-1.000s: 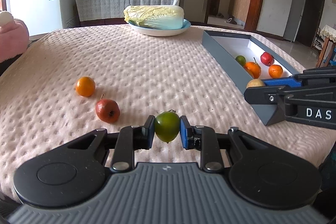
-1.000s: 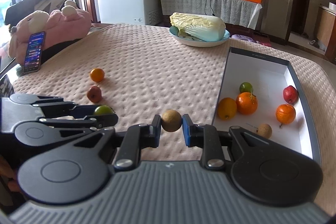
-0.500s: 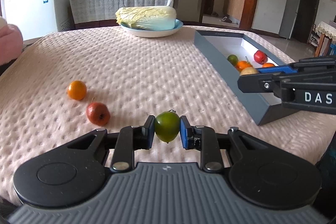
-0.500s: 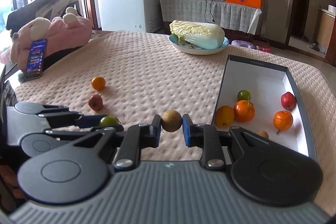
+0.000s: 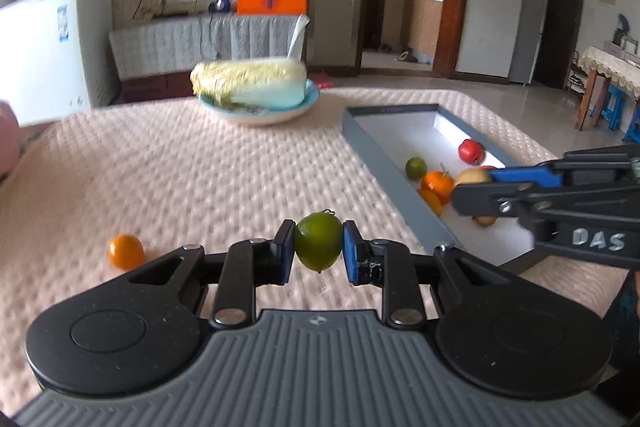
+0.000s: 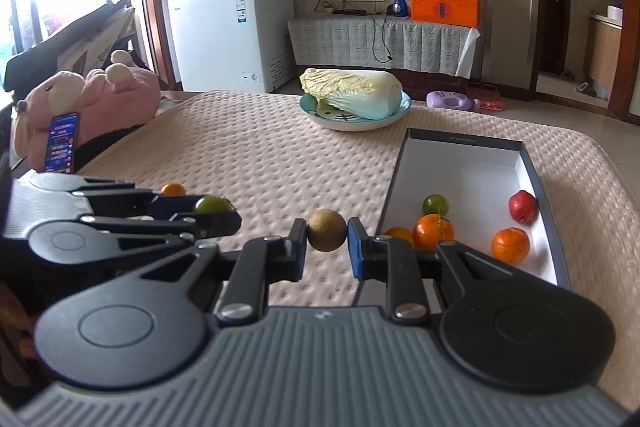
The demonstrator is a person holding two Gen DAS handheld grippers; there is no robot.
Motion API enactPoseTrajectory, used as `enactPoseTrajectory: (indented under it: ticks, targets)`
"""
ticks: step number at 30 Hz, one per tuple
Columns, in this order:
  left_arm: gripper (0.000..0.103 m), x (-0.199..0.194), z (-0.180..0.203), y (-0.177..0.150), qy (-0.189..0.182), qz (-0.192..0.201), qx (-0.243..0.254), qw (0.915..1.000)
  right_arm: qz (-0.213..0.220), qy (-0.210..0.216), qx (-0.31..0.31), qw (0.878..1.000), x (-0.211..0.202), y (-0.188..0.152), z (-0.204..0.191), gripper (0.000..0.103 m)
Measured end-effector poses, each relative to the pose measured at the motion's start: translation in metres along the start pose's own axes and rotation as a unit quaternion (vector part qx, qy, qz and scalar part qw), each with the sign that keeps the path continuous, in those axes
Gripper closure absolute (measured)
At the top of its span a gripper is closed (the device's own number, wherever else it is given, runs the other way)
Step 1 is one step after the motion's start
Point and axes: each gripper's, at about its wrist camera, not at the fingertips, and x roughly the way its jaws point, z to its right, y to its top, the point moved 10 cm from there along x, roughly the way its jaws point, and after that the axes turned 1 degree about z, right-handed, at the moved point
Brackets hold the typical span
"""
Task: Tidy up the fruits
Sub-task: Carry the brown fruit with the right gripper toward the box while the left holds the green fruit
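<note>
We see a green fruit (image 5: pixel 319 246) clamped between the blue pads of the left gripper (image 5: pixel 319 247), clear of the pink quilted cover (image 5: pixel 200 167) of the counter. In the right wrist view the same fruit (image 6: pixel 211 204) shows only as a green cap above the left gripper's fingers (image 6: pixel 208 218). The right gripper (image 6: pixel 327 230) pinches a round brown fruit (image 6: pixel 327 230); its fingers are closed on it, just left of the near corner of the grey box (image 6: pixel 536 171).

From the left wrist view we note the right gripper (image 5: pixel 472 187) entering from the right, over the near end of the box (image 5: pixel 384 163), the brown fruit (image 5: pixel 472 175) partly hidden by its fingers.

Inside the white-lined box the right wrist view shows a green fruit (image 6: pixel 435 204), a stemmed orange (image 6: pixel 434 231), another orange (image 6: pixel 400 235) partly behind the fingers, a third orange (image 6: pixel 510 245) and a red fruit (image 6: pixel 523 206). The left wrist view adds a brown fruit (image 5: pixel 486 220) lying under the right gripper.

One loose orange (image 5: pixel 126 251) rests on the cover, left of the left gripper; the right wrist view catches only its top (image 6: pixel 173 189).

Farther off, a cabbage (image 6: pixel 352 93) lies on a plate (image 6: pixel 360 123). Only the right wrist view shows the pink plush toy (image 6: pixel 92 99) whole, with a lit phone (image 6: pixel 62 142) leaning against it, at the left edge.
</note>
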Motion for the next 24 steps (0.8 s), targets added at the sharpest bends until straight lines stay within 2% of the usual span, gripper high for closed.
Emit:
enactPoseTrajectory:
  ticks: [2, 6, 12, 14, 19, 24]
  targets:
    - [0.074, 0.009, 0.003, -0.004, -0.003, -0.010, -0.009, 0.9999, -0.001, -0.003, 0.000, 1.000, 0.000, -0.001, 0.001, 0.078]
    - [0.074, 0.013, 0.011, -0.003, -0.006, -0.001, 0.005, 1.0000, -0.003, -0.013, 0.002, 1.000, -0.001, -0.002, 0.007, 0.078]
    - [0.074, 0.017, 0.011, -0.004, -0.013, -0.002, 0.000, 0.9999, 0.000, -0.025, -0.003, 1.000, -0.005, 0.004, 0.020, 0.078]
    - [0.074, 0.020, 0.012, -0.003, -0.014, -0.004, 0.001, 0.9999, -0.003, -0.033, -0.007, 0.999, -0.001, 0.009, 0.031, 0.078]
    - [0.074, 0.023, 0.014, -0.003, -0.022, -0.006, -0.002, 0.9997, -0.002, -0.067, 0.046, 0.997, 0.011, 0.015, 0.077, 0.078]
    - [0.074, 0.023, 0.020, -0.002, -0.035, -0.005, 0.002, 0.9994, -0.003, -0.092, 0.065, 0.994, 0.022, 0.015, 0.103, 0.078]
